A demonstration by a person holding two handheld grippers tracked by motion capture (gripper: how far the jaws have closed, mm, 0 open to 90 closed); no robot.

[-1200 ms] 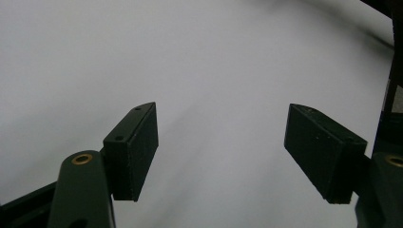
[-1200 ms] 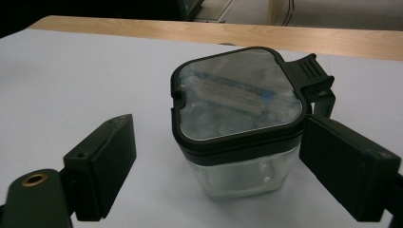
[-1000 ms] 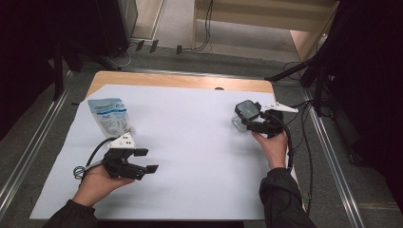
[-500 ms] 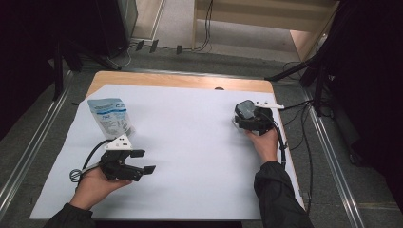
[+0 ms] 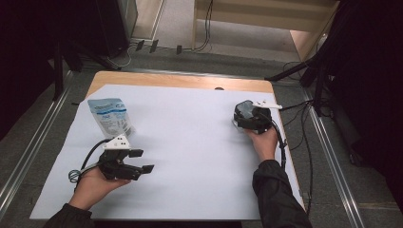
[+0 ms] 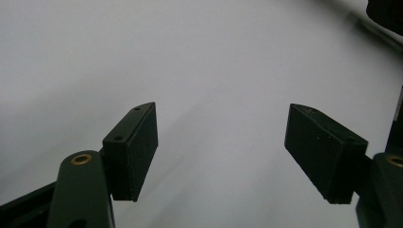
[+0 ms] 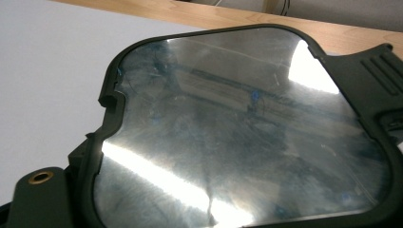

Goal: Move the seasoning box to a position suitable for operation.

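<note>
Step in hand, judged: R tool [image 5: 249, 122] at black tray w/ shiny film top [image 7: 247, 133], 2 o'clock on tabletop [image 5: 190, 81]. R grip: cannot tell, tray hides the jaws. L tool [image 6: 223, 152] spread, empty, 7 o'clock. Blue-white pouch [image 5: 110, 116] at 10 o'clock, untouched. Next calls for firm hold on tray rim, kept level.

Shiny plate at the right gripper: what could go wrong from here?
The shiny plate sits close to the right edge of the table, so a push from the right gripper might slide it off. Its smooth surface could slip between the jaws. The left gripper trails a cable near the pouch and might drag it.
</note>
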